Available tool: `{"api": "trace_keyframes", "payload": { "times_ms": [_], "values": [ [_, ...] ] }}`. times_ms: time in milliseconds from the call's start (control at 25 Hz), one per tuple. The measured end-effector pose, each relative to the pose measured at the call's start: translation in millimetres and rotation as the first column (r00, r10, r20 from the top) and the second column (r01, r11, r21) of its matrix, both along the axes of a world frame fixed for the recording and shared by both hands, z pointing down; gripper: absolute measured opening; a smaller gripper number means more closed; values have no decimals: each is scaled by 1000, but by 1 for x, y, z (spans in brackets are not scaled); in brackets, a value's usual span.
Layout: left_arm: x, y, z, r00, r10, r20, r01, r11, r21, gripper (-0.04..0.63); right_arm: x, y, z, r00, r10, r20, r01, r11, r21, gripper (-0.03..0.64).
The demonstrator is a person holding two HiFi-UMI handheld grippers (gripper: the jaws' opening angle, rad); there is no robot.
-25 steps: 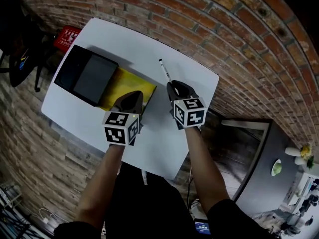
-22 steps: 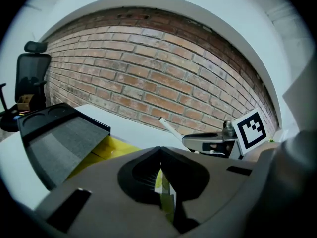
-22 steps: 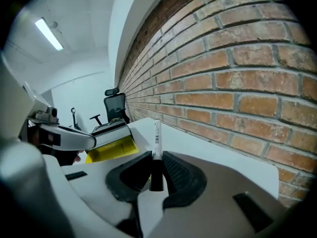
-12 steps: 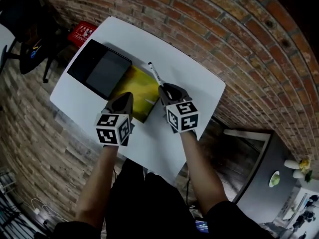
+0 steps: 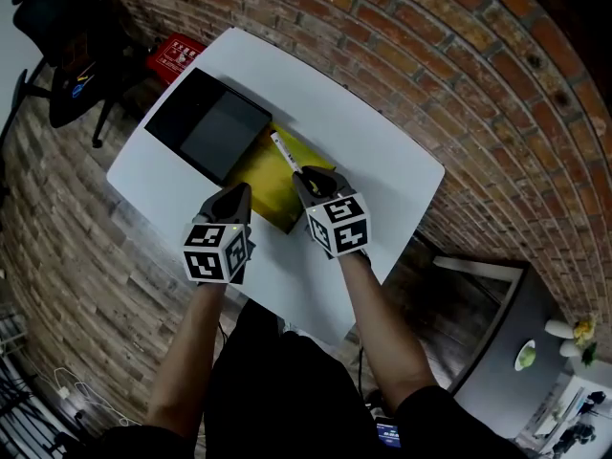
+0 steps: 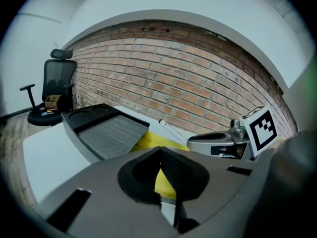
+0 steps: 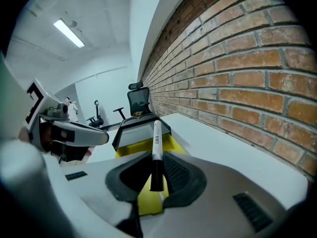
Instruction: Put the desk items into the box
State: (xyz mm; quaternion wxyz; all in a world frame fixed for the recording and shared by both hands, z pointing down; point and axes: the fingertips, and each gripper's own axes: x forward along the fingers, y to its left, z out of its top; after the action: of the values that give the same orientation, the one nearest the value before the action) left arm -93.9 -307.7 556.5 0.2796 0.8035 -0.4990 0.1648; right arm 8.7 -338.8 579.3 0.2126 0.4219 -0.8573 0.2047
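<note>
The brick wall [image 5: 430, 55] runs behind the white table [image 5: 368, 151] I am standing at. A black office chair [image 6: 57, 83] stands on the floor off to my left, well apart from the table. At the table's far left sits the black box [image 5: 208, 124], open on top, with a grey inner floor and nothing in it that I can see. A small red box [image 5: 177, 55] lies on the floor just beyond that corner of the table. A flat yellow book [image 5: 273, 191] lies on the table right against the box's near side; I cannot tell whether its edge is tucked under the box. My left gripper [image 5: 239, 191] is over the near left part of the book. Its fingertips meet at the front and nothing is caught between them; only the yellow cover shows through the gap behind the tips. My right gripper [image 5: 304, 175] is just beside it to the right, over the book's right part, and its jaws are clamped on the marker pen [image 7: 156, 143]. They grip it by the black end, and the white barrel sticks straight out ahead of the jaws. The pen is above the yellow book and its free end points at the box, reaching close to the box's near corner.
</note>
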Motion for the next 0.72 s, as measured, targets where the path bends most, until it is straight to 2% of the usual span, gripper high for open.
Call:
{"api": "trace_keyframes", "payload": {
  "times_ms": [320, 520, 720],
  "values": [
    [-12, 2, 10, 1000, -14, 4, 14, 1000, -13, 12, -36, 12, 20, 984, -138, -114, 137, 990, -25, 77],
    [-23, 2, 13, 1000, -24, 6, 25, 1000, -17, 12, -48, 16, 35, 968, -187, -169, 179, 982, -60, 78],
    [-32, 3, 15, 999, -33, 6, 33, 999, -20, 12, -54, 24, 52, 943, -236, -236, 209, 969, -135, 78]
  ]
}}
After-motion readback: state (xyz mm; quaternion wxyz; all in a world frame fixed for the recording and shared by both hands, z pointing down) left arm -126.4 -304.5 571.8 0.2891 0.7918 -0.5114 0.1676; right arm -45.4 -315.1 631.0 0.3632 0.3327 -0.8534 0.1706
